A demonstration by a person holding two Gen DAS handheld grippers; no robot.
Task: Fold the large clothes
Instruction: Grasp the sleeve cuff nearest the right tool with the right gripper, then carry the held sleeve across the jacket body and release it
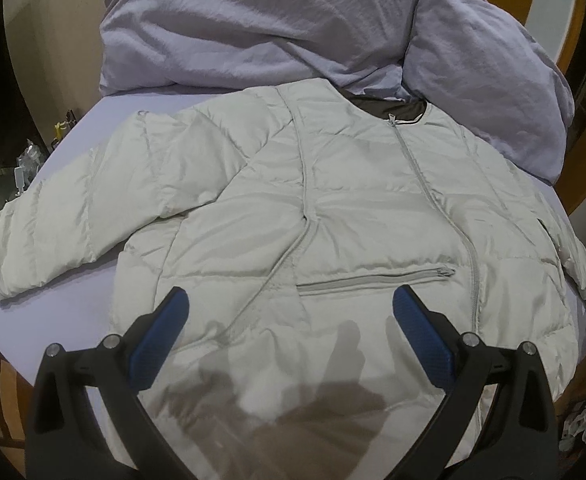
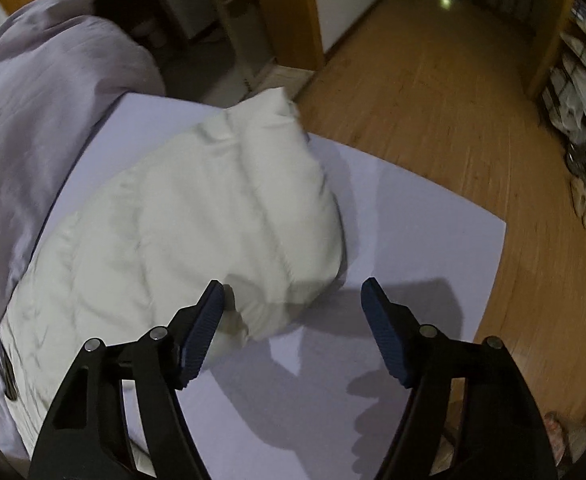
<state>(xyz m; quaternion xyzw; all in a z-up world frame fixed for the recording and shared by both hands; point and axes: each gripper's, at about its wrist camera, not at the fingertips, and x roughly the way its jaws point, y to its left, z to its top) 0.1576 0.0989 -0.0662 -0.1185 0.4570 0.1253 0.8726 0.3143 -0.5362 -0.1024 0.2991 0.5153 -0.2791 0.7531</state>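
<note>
White puffer jacket (image 1: pixel 293 208) lies front-up, zipped, flat on the lavender bed (image 1: pixel 77 312), collar toward the rumpled duvet (image 1: pixel 253 20) at the far side, hem toward the near edge. One sleeve (image 1: pixel 53 224) runs out toward the bed's left edge; the other sleeve (image 2: pixel 229 208) lies bunched near the right edge, its cuff end close to the near right corner.

Left tongs (image 1: pixel 291 312) hang over the hem area, pitched steeply down, jaws wide apart, nothing between them, pads clear of the fabric.

Right tongs (image 2: pixel 293 308) point steeply down over the bunched sleeve's end. Jaws partly open, holding nothing; the sleeve end sits just beside the left pad (image 2: pixel 203 336), slightly left of the gap, and bare sheet shows between the jaws. Contact with that pad: cannot tell.

Key relation: the sleeve's long axis runs away from the right tongs, up and left toward the jacket body, so the right hand is clearly nearer it. Likely next: shift slightly left, pinch the cuff, fold the sleeve inward across the chest.
</note>
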